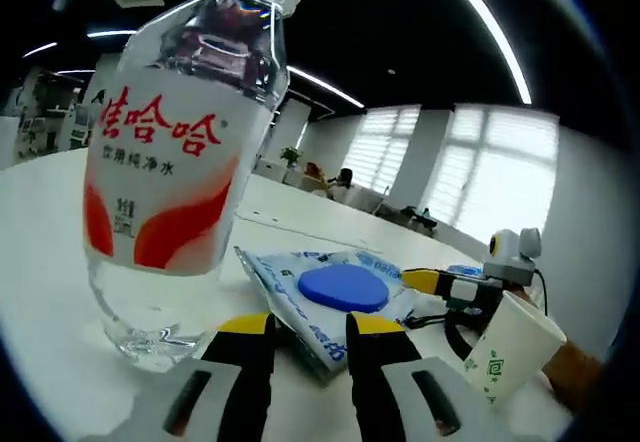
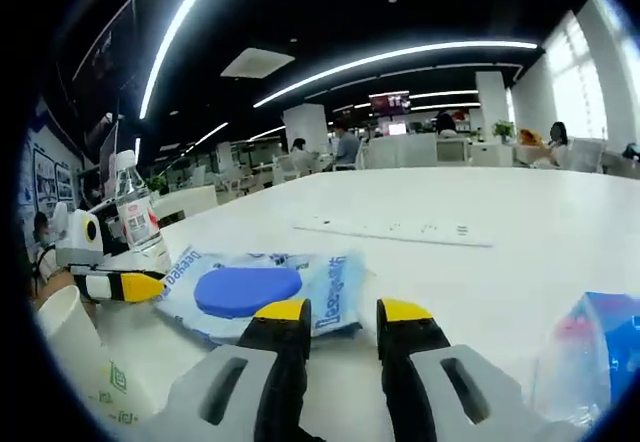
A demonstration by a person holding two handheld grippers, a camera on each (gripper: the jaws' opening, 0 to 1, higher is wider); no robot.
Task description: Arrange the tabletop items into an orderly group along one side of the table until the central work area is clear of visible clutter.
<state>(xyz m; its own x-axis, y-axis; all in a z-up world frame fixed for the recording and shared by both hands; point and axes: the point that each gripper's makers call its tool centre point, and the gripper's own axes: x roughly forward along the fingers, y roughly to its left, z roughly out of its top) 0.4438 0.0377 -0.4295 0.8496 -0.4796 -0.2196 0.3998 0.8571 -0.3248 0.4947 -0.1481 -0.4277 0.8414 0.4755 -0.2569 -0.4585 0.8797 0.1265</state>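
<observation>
Two grippers open over the worktop

Both the left gripper (image 1: 310, 334) and right gripper (image 2: 345, 324) stand parted, holding nothing. Between them on the white worktop (image 2: 520, 232) lies the blue wipes pack (image 2: 262, 290); a water bottle (image 1: 180, 172) stands just beside it, a paper cup (image 1: 512, 347) nearby.

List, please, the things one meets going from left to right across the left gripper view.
water bottle → blue-and-white packet → right gripper → paper cup

People (image 2: 556, 138) sit, apparently, near bright windows (image 1: 488, 184).
</observation>
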